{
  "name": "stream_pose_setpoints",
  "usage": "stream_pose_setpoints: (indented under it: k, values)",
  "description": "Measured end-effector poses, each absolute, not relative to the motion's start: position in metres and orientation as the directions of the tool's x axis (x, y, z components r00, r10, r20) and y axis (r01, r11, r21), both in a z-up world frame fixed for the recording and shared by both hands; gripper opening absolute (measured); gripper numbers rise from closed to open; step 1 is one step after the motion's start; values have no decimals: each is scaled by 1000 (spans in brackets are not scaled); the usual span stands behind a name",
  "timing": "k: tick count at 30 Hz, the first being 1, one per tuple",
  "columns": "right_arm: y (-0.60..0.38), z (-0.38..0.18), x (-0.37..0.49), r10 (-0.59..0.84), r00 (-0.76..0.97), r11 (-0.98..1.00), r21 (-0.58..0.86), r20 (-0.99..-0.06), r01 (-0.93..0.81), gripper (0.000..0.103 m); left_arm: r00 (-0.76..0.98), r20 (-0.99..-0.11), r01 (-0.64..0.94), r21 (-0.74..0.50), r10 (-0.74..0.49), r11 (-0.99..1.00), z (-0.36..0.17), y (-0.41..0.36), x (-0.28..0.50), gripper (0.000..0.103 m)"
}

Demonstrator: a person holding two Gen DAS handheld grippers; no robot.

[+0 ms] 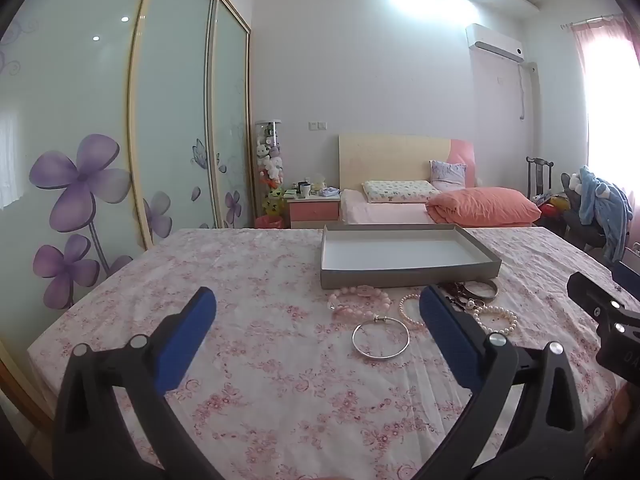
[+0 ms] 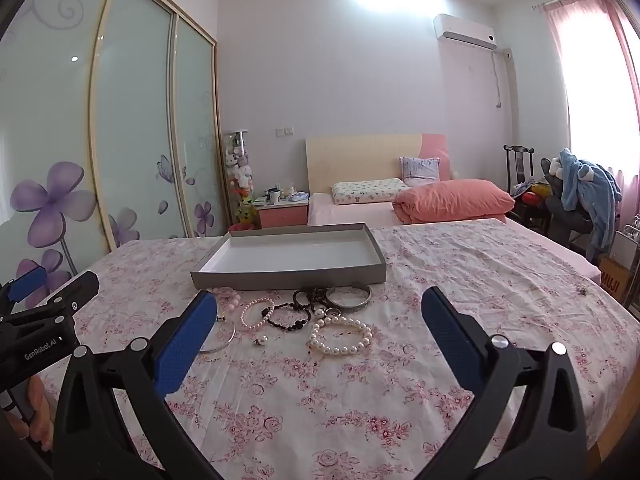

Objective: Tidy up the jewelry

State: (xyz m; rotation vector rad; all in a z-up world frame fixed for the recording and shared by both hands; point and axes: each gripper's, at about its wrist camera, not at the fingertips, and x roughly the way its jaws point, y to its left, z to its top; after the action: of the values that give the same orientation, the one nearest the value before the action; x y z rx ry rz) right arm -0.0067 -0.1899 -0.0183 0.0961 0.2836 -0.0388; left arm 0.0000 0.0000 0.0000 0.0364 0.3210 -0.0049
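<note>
An empty grey tray (image 1: 404, 274) (image 2: 288, 278) sits on the floral cloth. In front of it lie a thin silver bangle (image 1: 380, 339) (image 2: 224, 342), a pink bead bracelet (image 1: 360, 298), a small pink pearl bracelet (image 2: 257, 313), a white pearl bracelet (image 2: 341, 336) (image 1: 496, 318), dark bead bracelets (image 2: 298, 312), a wide silver bangle (image 2: 348, 298) (image 1: 482, 289) and a loose pearl earring (image 2: 261, 340). My left gripper (image 1: 316, 310) is open and empty above the cloth, near the silver bangle. My right gripper (image 2: 318, 312) is open and empty, near the jewelry pile.
The cloth-covered surface (image 2: 480, 280) drops off at the left and right edges. A small dark item (image 2: 581, 290) lies far right on it. Beyond are a bed (image 2: 400, 204), a nightstand (image 2: 280, 210), a wardrobe (image 2: 120, 140) and a chair with clothes (image 2: 580, 188).
</note>
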Motion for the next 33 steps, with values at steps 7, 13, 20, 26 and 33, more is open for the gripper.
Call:
stream_pose_setpoints:
  k: [7,13,20,26,33]
  values:
    - [-190,-19,-7,-25,958,995,88,-286,52,101,948,-319,10,37,2,999,0,0,0,99]
    - [-190,-19,-7,-24,958,995,89,-287,52,101,948,-319,12,34,0,999,0,0,0,99]
    - [-190,-19,-7,-24,957,995,90,-288,52,101,947,-321,10,33,1,999,0,1,1,99]
    - [-189,-19,-7,-24,957,995,91,-289,52,101,947,-322,9,32,2,999,0,1,1,99]
    - [-189,-20,-6,-24,957,994,91,-291,53,101,947,-322,8,32,2,999,0,1,1,99]
